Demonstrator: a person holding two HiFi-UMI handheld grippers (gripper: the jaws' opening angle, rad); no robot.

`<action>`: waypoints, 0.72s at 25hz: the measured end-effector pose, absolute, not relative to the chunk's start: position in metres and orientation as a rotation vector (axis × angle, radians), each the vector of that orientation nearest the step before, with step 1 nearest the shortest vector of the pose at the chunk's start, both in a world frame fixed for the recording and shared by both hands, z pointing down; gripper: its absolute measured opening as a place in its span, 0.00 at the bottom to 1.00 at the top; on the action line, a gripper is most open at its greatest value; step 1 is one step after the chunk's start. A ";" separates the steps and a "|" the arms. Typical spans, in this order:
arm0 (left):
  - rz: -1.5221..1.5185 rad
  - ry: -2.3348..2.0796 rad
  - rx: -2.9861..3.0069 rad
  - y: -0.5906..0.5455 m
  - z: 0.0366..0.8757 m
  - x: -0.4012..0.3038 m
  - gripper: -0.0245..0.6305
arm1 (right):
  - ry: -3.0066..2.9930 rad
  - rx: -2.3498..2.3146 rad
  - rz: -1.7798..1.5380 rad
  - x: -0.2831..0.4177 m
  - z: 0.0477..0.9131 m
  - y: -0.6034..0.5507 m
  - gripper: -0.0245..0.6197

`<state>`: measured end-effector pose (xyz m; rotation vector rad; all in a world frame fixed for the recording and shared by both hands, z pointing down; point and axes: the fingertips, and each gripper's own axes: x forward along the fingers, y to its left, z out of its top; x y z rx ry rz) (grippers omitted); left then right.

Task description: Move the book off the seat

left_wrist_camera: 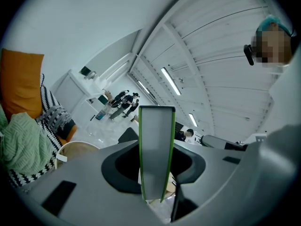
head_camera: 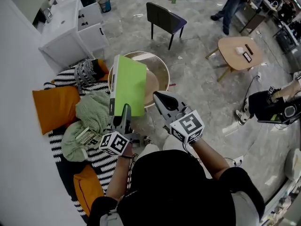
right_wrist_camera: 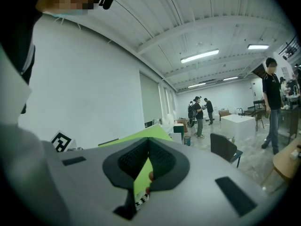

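Book (head_camera: 129,86): thin, closed, lime-green covers with a pale grey edge. It stands upright on end, centre-left of head view, bottom edge clamped in left gripper (head_camera: 126,109). It overlaps the left half of seat (head_camera: 162,70), which is round with a tan top and pale rim, at frame centre. Book-seat contact unclear.

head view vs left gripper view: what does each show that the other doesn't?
Only the head view: the book with its green cover face-on, and the right gripper, shut, holding nothing, beside it. Only the left gripper view: the left gripper clamped on the book's narrow edge, seen end-on, plus the ceiling lights. Both: the book, the left gripper, the round seat, the orange cushion and the green blanket.
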<state>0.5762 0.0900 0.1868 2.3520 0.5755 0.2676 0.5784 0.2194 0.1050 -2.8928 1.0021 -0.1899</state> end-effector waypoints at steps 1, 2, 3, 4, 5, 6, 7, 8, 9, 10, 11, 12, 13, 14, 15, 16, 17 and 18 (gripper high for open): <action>0.279 0.578 2.347 0.093 0.189 0.579 0.25 | 0.998 -2.895 -0.195 0.581 0.106 0.221 0.06; 0.288 0.581 2.346 0.096 0.190 0.583 0.25 | 0.994 -2.895 -0.200 0.585 0.107 0.224 0.06; 0.295 0.584 2.347 0.100 0.190 0.587 0.25 | 0.990 -2.893 -0.205 0.589 0.109 0.227 0.06; 0.298 0.585 2.348 0.103 0.191 0.591 0.25 | 0.987 -2.888 -0.211 0.594 0.110 0.230 0.06; 0.299 0.584 2.350 0.106 0.191 0.595 0.25 | 0.988 -2.883 -0.217 0.599 0.112 0.233 0.06; 0.298 0.578 2.351 0.109 0.192 0.598 0.25 | 0.995 -2.877 -0.222 0.604 0.114 0.236 0.06; 0.296 0.569 2.352 0.112 0.193 0.602 0.25 | 1.006 -2.870 -0.227 0.609 0.116 0.238 0.06; 0.293 0.556 2.353 0.115 0.194 0.605 0.25 | 1.021 -2.863 -0.229 0.613 0.118 0.241 0.06; 0.289 0.542 2.354 0.119 0.196 0.609 0.25 | 1.039 -2.856 -0.231 0.616 0.119 0.245 0.06; 0.286 0.525 2.356 0.123 0.197 0.612 0.25 | 1.060 -2.849 -0.231 0.620 0.120 0.248 0.06; 0.285 0.506 2.356 0.128 0.199 0.615 0.25 | 1.082 -2.844 -0.232 0.623 0.121 0.253 0.06; 0.283 0.485 2.355 0.133 0.201 0.618 0.25 | 1.102 -2.840 -0.235 0.627 0.122 0.258 0.06; 0.281 0.465 2.353 0.140 0.203 0.621 0.25 | 1.120 -2.835 -0.238 0.632 0.122 0.265 0.06; 0.278 0.446 2.349 0.147 0.204 0.624 0.25 | 1.137 -2.830 -0.240 0.638 0.123 0.272 0.06; 0.275 0.428 2.347 0.155 0.206 0.629 0.25 | 1.153 -2.824 -0.242 0.646 0.123 0.280 0.06; 0.273 0.409 2.346 0.162 0.207 0.634 0.25 | 1.169 -2.816 -0.243 0.653 0.124 0.288 0.06; 0.271 0.390 2.347 0.168 0.208 0.638 0.25 | 1.185 -2.809 -0.244 0.661 0.124 0.295 0.06; 0.269 0.370 2.348 0.175 0.209 0.643 0.25 | 1.201 -2.803 -0.245 0.668 0.124 0.302 0.06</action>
